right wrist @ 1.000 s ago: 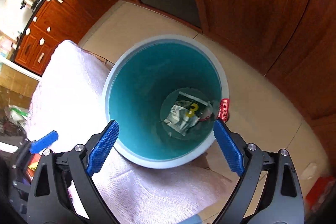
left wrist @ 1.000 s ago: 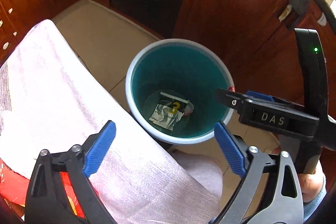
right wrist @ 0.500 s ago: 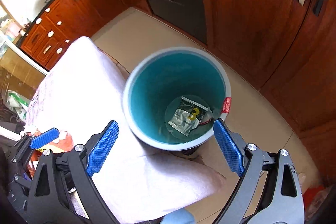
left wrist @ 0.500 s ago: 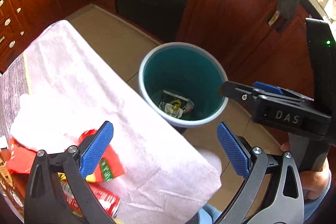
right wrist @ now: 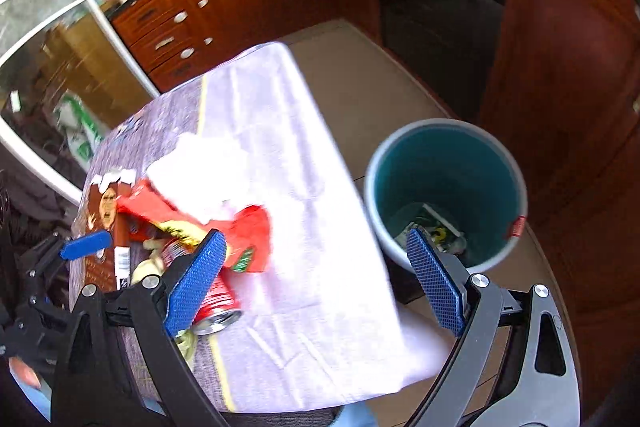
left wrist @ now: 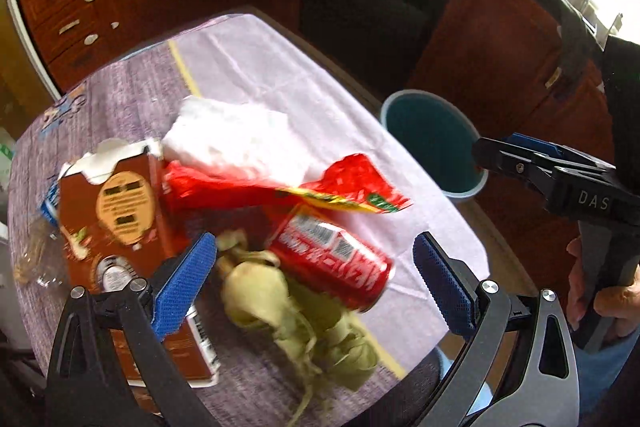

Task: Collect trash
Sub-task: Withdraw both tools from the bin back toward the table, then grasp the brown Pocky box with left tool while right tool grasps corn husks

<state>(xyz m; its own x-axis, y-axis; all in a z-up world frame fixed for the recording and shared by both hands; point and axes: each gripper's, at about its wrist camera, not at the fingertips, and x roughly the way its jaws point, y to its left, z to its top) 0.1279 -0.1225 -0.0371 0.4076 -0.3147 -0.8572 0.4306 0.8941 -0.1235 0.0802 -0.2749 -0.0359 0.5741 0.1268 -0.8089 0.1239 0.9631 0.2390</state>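
— Fingers (left wrist: 185,285)?
— Both pairs are gaping wide, gripping nothing.
— Trash?
— The red can (left wrist: 329,262), red wrapper (left wrist: 280,189) and brown carton (left wrist: 116,215) are lying on the table (left wrist: 256,67); the teal bin (right wrist: 444,187) is standing beside it.

A red can (left wrist: 328,263) with white lettering is seen beside a brown carton (left wrist: 120,223) marked with tan ovals. A red wrapper (left wrist: 280,183) is edged in yellow and green. The bin (right wrist: 444,187) is teal inside, pale grey at the rim. Blue pads (left wrist: 184,283) are fitted on black grippers.
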